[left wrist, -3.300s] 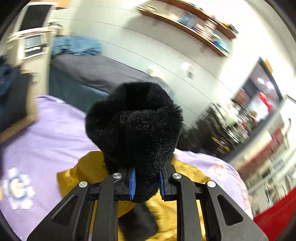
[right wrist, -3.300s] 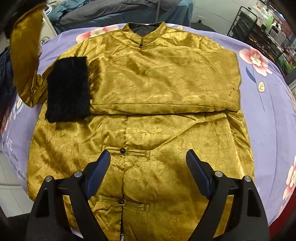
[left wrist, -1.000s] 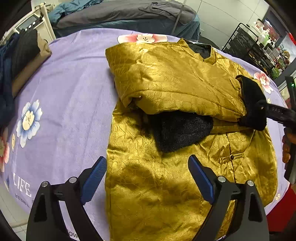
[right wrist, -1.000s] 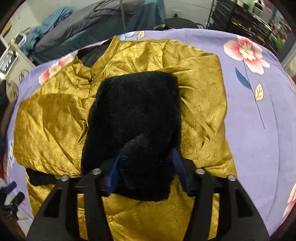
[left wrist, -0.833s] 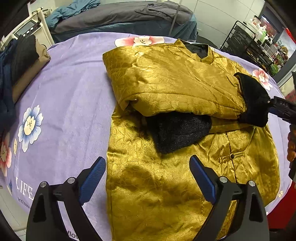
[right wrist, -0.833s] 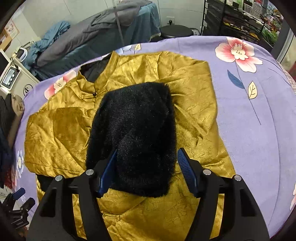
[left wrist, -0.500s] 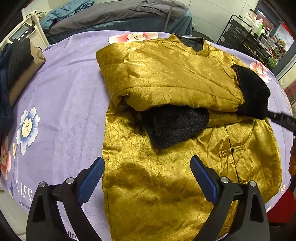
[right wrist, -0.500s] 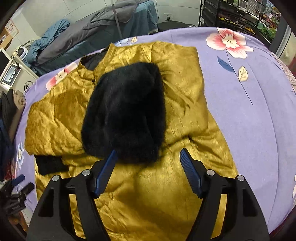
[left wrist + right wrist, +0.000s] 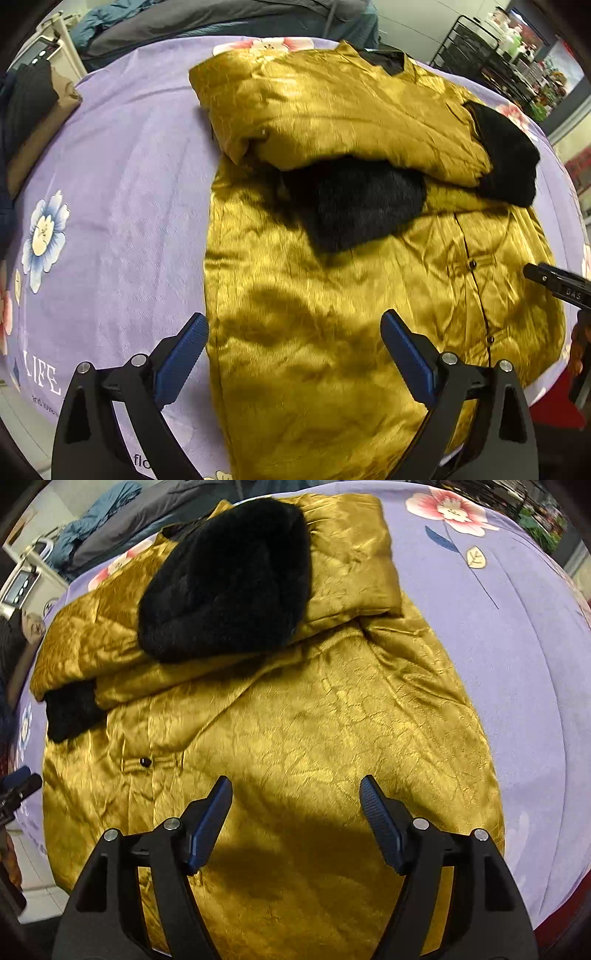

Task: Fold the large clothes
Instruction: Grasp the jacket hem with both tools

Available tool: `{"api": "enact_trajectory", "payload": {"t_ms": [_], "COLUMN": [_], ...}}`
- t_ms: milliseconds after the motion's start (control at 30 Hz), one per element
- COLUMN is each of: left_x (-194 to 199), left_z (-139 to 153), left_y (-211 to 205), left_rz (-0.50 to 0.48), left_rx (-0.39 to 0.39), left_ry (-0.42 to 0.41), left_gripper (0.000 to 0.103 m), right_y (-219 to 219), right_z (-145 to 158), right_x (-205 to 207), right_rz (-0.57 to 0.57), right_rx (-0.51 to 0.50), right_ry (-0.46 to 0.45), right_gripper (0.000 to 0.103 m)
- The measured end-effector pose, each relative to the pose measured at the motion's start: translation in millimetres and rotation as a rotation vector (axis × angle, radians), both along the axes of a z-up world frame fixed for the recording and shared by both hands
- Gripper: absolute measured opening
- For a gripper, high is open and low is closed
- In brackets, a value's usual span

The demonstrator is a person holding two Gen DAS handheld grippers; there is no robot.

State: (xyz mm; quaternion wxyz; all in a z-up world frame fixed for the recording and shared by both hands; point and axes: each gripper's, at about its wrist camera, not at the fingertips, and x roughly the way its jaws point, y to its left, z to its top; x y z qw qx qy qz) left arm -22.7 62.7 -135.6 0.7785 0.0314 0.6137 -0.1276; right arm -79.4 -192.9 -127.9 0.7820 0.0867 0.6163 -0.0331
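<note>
Both claws point steeply downward. The left claw (image 9: 293, 349) has its jaws spread wide with nothing gripped between them. The right claw (image 9: 295, 805) is likewise parted and empty, its blue pads (image 9: 380, 829) bare.

The jacket (image 9: 332, 332) lies spread on the cloth-covered bench (image 9: 122, 206), collar at the far end. Both sleeves are folded across its chest. One fur cuff (image 9: 354, 203) rests under the upper sleeve near the jacket's middle; the other cuff (image 9: 229, 579) lies on top. Folded clothes (image 9: 33, 114) sit at the bench's far left edge.
</note>
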Motion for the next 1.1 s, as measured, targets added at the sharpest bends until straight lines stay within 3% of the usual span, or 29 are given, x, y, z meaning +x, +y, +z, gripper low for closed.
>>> {"api": "enact_trajectory", "payload": {"t_ms": [167,400,500,600,833,1100], "left_x": [-9,-19,-21,-19,-23,-29], "left_z": [-6,-14,-18,-27,-54,-58], "left_y": [16,58,70,72,63,51], "left_rz": [-0.021,0.064,0.095,0.085,0.093,0.054], "left_rx": [-0.052,-0.167,-0.214,-0.231,-0.329,-0.350], "left_ry": [0.040,0.101,0.124,0.158,0.278,0.300], "left_gripper": [0.092,0.091,0.091,0.091,0.091,0.091], "right_y": [-4,-72,-106,-129,-130,-128], "right_z": [4,15,10,-4,-17,-15], "right_x": [-10,-27,-33,-41,-51,-53], "right_rz": [0.060,-0.068,-0.141,-0.184,-0.142,-0.084], "right_rx": [-0.010,-0.027,0.024,0.137,0.201,0.259], "right_ry": [-0.008,-0.024,-0.009,0.031,0.064,0.099], "right_gripper": [0.071,0.072,0.072,0.072,0.072,0.072]}}
